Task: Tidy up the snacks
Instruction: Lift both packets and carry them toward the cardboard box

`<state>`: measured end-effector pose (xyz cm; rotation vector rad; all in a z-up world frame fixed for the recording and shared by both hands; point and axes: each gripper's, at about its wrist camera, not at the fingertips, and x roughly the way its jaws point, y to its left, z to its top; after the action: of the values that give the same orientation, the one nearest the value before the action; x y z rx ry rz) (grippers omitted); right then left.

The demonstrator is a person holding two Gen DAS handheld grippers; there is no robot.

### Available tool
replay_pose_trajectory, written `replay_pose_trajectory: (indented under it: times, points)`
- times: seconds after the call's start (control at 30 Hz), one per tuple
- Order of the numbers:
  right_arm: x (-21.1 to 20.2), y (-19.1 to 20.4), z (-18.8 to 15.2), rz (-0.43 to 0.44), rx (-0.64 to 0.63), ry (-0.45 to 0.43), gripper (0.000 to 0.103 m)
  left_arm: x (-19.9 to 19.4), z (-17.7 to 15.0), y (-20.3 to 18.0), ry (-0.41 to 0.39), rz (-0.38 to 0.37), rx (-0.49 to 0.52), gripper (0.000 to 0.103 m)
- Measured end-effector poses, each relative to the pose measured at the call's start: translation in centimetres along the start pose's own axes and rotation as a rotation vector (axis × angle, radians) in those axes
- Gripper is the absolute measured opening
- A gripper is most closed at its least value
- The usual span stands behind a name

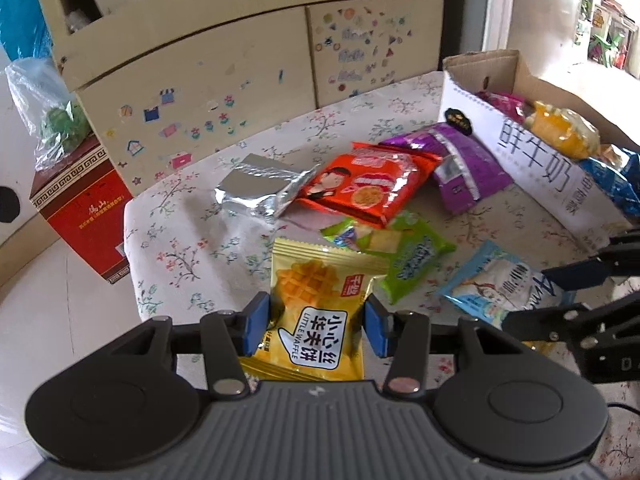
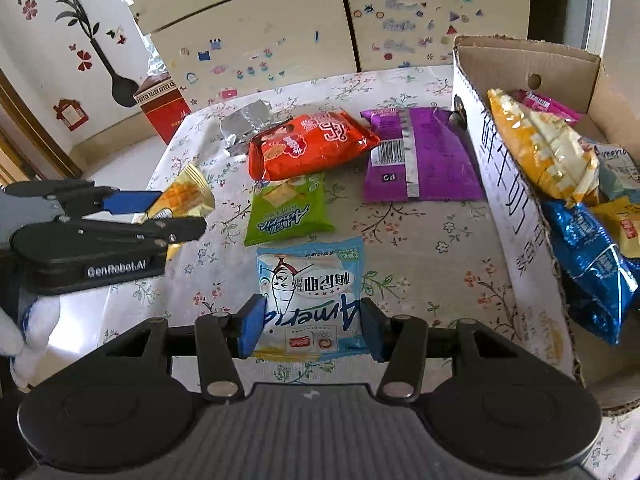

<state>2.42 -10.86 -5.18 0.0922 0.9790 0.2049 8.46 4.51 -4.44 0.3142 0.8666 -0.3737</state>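
Observation:
My left gripper (image 1: 316,328) is shut on a yellow Little Waffle packet (image 1: 320,320), held tilted above the floral tablecloth; it also shows in the right wrist view (image 2: 182,196). My right gripper (image 2: 310,330) has its blue pads (image 2: 251,330) on both sides of a light blue snack packet (image 2: 312,292) lying on the table, pressing its edges. Loose on the table lie a green packet (image 2: 290,210), an orange packet (image 2: 308,144), a purple packet (image 2: 420,156) and a silver foil packet (image 2: 244,122). A cardboard box (image 2: 516,216) at the right holds several snack bags.
The table (image 1: 192,240) has a floral cloth and ends at the left, with white floor tiles below. A red carton (image 1: 80,208) stands on the floor to the left. A cream cabinet with stickers (image 1: 248,80) stands behind the table.

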Motion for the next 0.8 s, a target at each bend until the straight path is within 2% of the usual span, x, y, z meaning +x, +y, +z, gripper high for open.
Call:
replay_pose_trajectory:
  times: [0.43,0.8]
  points:
    - [-2.0,-0.6,1.3,-0.017,-0.010,-0.078,0.057,-1.5,2.5,-1.2,-0.076,0.011,-0.037,0.049]
    - [-3.9,-1.9,2.1,-0.037,0.015,-0.141,0.057,-2.4,4.7,-3.3,-0.127,-0.009,-0.038,0.049]
